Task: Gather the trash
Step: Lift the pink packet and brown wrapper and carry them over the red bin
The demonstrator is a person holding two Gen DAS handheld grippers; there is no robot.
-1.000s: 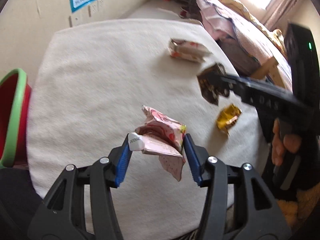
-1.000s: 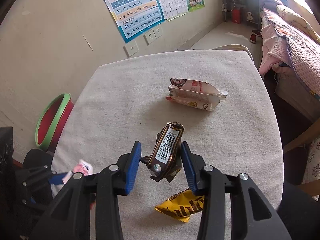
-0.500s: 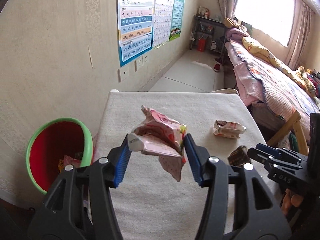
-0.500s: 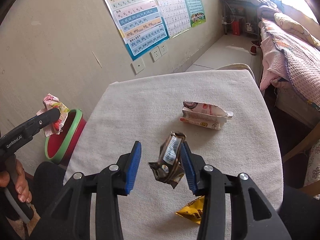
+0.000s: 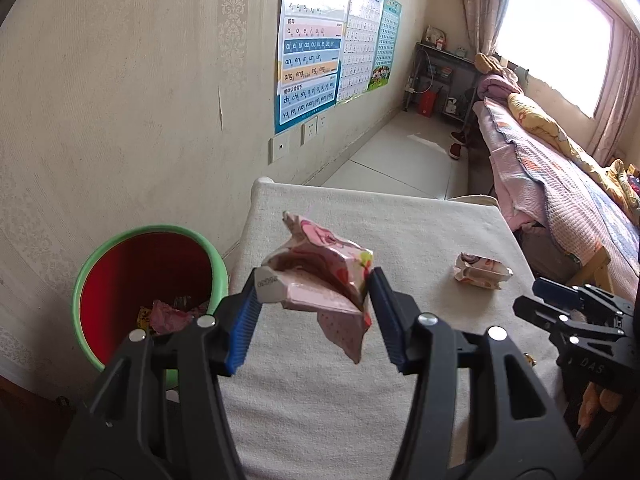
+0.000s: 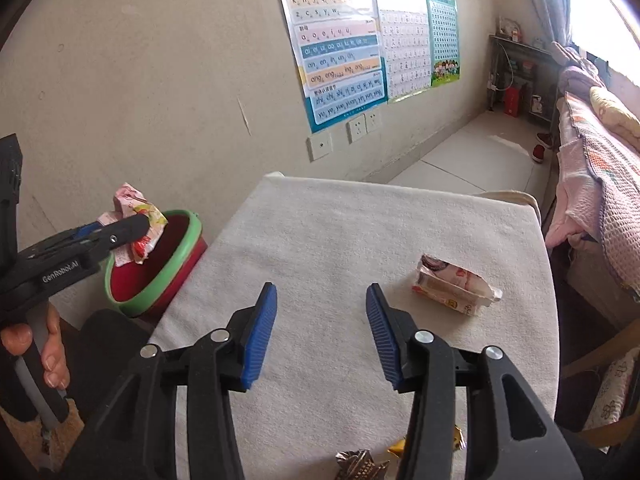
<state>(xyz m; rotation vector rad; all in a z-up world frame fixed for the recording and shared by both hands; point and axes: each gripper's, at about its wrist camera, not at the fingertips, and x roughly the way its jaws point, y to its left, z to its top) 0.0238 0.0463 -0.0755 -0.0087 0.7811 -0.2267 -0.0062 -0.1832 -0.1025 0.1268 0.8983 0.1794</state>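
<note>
The left gripper (image 5: 314,312) is seen clamped on a crumpled pink wrapper (image 5: 324,280), which is pinched between the ribbed blue pads (image 5: 244,328) and held in the air, clear of the table. At eight o'clock from that wrapper a round bin (image 5: 132,240) is found on the floor beside the table: green-rimmed, red inside, with crumpled scraps lying at its bottom. In the right wrist view the held wrapper is placed above the near rim of the bin.

The right gripper (image 6: 322,328) is held with its fingers apart and nothing between them, above the table. At seven o'clock from its right finger, at the lower edge of the view, a dark foil wrapper with a barcode (image 6: 362,466) is seen lying on the cloth, and just beside it a yellow wrapper (image 6: 400,446) that is partly hidden by the finger. At two o'clock a torn white-and-red packet (image 6: 454,288) lies flat, well apart from the others.

The table (image 6: 360,224) is covered by a cream cloth of coarse, towel-like weave with rounded corners. Beyond it, at twelve o'clock, a plastered beige wall is hung with glossy letter charts (image 6: 340,48) above white sockets (image 6: 356,126). At two o'clock a bed (image 6: 600,184) with pink quilted covers is set by a bright window.
</note>
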